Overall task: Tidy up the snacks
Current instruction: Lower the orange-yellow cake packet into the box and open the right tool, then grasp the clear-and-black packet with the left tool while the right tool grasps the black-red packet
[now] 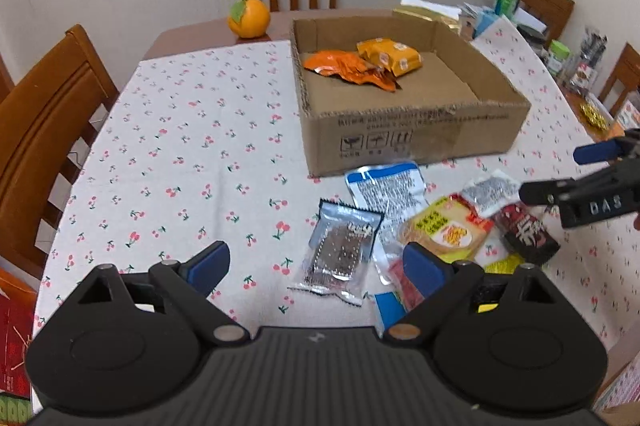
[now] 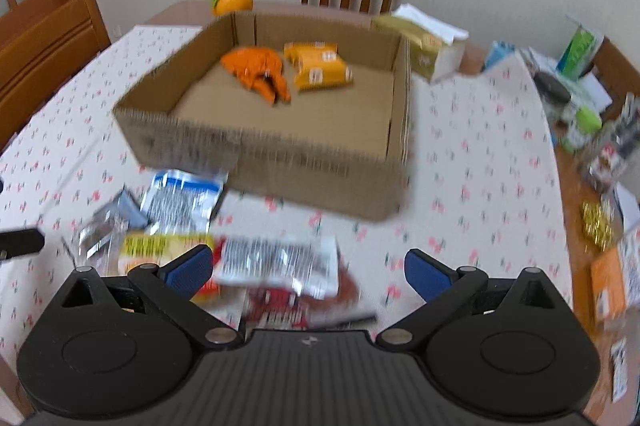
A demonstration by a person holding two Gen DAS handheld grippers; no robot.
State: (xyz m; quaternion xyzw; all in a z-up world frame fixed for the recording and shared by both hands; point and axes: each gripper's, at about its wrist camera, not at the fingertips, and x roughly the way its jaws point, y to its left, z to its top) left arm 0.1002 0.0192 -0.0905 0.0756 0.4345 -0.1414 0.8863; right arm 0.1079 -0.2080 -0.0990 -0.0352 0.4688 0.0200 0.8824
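Left wrist view: a pickup is being set up, not yet made. The left gripper is being held with its jaws spread and empty, angled down over the silver packet lying flat on the cloth. Two snacks, an orange bag and a yellow pack, are already lying in the box; the remaining pile is lying on the cloth just in front of the box's near wall. The task is judged to be at an early stage.

The right gripper is being seen in heavy blur in its own view, its jaws spread wide with nothing gripped, tilted down over the white packet and the red packet beneath it. From the left it is entering at the right edge, near the pile.

Next, one packet is probably being chosen by each gripper. A lower descent is called for, with the pads straddling a packet's edges, since the thin, slippery, overlapping foil is likely to be dragged along with a neighbour.
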